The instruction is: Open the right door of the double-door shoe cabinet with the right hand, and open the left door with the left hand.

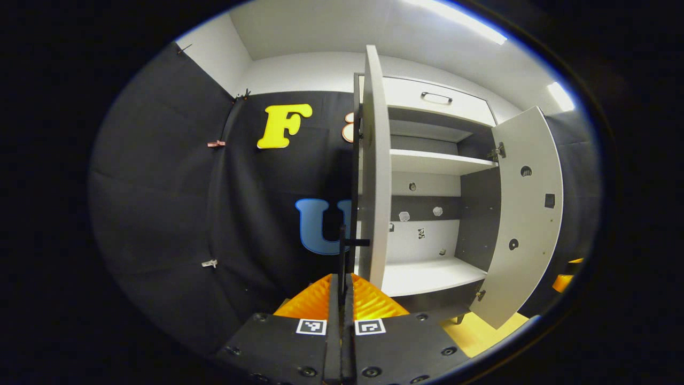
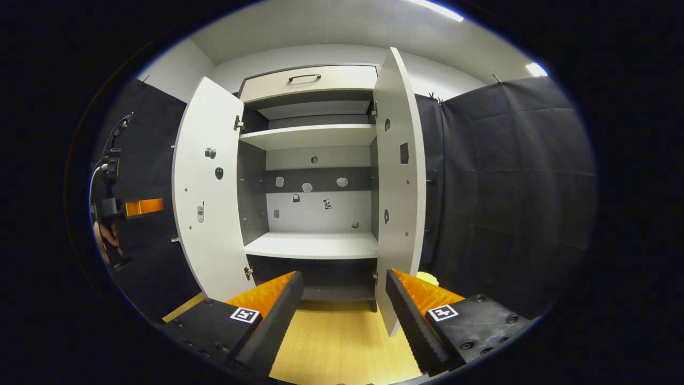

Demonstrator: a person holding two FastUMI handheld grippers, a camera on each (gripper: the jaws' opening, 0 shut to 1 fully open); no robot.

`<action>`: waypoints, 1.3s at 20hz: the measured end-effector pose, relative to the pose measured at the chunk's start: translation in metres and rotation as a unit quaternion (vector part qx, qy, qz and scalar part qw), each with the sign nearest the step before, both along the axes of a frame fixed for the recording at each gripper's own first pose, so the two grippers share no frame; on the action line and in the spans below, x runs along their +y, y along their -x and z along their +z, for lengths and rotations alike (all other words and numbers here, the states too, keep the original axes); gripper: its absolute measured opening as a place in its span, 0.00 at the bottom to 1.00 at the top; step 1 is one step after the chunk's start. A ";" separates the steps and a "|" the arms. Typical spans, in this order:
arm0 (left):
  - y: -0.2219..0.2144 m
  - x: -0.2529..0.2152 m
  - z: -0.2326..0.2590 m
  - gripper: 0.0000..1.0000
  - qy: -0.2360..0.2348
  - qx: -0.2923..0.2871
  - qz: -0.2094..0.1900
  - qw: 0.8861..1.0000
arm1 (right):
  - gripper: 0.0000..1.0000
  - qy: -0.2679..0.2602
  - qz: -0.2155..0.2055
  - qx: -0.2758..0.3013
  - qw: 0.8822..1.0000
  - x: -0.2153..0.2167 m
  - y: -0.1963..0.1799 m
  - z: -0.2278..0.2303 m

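The shoe cabinet (image 2: 312, 160) stands straight ahead of the right tongs (image 2: 342, 310), both of its doors swung out and the shelves bare inside. The right door (image 2: 398, 176) hangs just beyond the right tongs' far finger, edge-on toward them; those tongs are spread wide and hold nothing, so the right half of the task reads as done.

The left door (image 1: 375, 160) rises directly in front of the left tongs (image 1: 342, 291) in the left gripper view, seen nearly edge-on, with the right door (image 1: 526, 214) well off to the far side. The left tongs are pressed together on the slim dark handle (image 1: 350, 243) that sticks out from the door's face just above their tips. From the right gripper view, the left tongs (image 2: 140, 206) and the hand holding them show far out past the left door (image 2: 206, 187).

The step in hand looks like finishing the left door's swing. To do it well, the pull should follow the arc about the hinges (image 2: 238, 123) rather than a straight line, keeping the clamp square on the handle so it does not slip or twist. Once the door stops, part the tongs before drawing away, or the door may be dragged back.
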State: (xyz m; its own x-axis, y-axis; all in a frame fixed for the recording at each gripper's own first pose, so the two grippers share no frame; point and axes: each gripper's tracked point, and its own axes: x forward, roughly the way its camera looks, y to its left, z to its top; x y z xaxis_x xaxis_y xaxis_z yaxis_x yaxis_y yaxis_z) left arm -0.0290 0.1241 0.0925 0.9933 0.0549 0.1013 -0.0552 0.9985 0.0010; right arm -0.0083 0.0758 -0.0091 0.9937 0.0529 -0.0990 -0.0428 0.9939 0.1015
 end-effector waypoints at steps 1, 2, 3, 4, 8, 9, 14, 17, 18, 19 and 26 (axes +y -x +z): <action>0.012 -0.012 -0.002 0.05 0.001 0.001 0.001 1.000 | 0.98 -0.002 0.005 0.000 1.000 -0.007 0.004 0.002; 0.024 -0.025 -0.006 0.08 0.001 0.003 0.003 1.000 | 0.98 -0.004 0.010 0.005 1.000 -0.014 0.007 0.001; 0.035 -0.036 -0.012 0.14 0.001 0.007 0.005 1.000 | 0.98 -0.005 0.016 0.010 1.000 -0.022 0.012 0.001; 0.045 -0.051 -0.019 0.17 0.000 0.011 0.003 1.000 | 0.98 -0.005 0.020 0.010 1.000 -0.028 0.015 0.002; 0.078 -0.094 -0.052 0.64 -0.035 0.038 0.018 0.998 | 0.98 -0.009 0.032 -0.004 0.999 -0.048 0.027 0.009; 0.085 -0.105 -0.057 0.76 -0.039 0.039 0.021 0.998 | 0.98 -0.010 0.033 -0.007 0.999 -0.051 0.028 0.010; 0.096 -0.140 -0.061 0.96 -0.033 0.029 0.014 0.999 | 0.98 -0.018 0.032 -0.025 0.999 -0.056 0.034 0.021; 0.093 -0.149 -0.060 0.97 -0.022 0.020 0.000 1.000 | 0.98 -0.019 0.027 -0.021 0.999 -0.056 0.032 0.013; 0.091 -0.147 -0.060 0.96 -0.019 0.016 0.004 1.000 | 0.98 -0.020 0.028 -0.017 0.999 -0.054 0.030 0.009; 0.089 -0.145 -0.061 0.96 -0.015 0.009 0.006 1.000 | 0.98 -0.019 0.026 -0.014 0.999 -0.054 0.027 0.004; 0.063 -0.126 -0.074 0.97 -0.013 -0.005 0.018 1.000 | 0.98 -0.021 0.014 0.010 1.000 -0.047 0.006 -0.033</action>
State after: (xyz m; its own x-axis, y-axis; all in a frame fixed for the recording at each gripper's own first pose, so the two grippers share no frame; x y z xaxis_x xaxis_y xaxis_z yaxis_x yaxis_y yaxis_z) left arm -0.0915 -0.0021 0.0184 0.9898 0.0878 0.1125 -0.0912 0.9955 0.0256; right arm -0.0142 0.0289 -0.0422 0.9895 0.0857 -0.1160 -0.0686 0.9872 0.1443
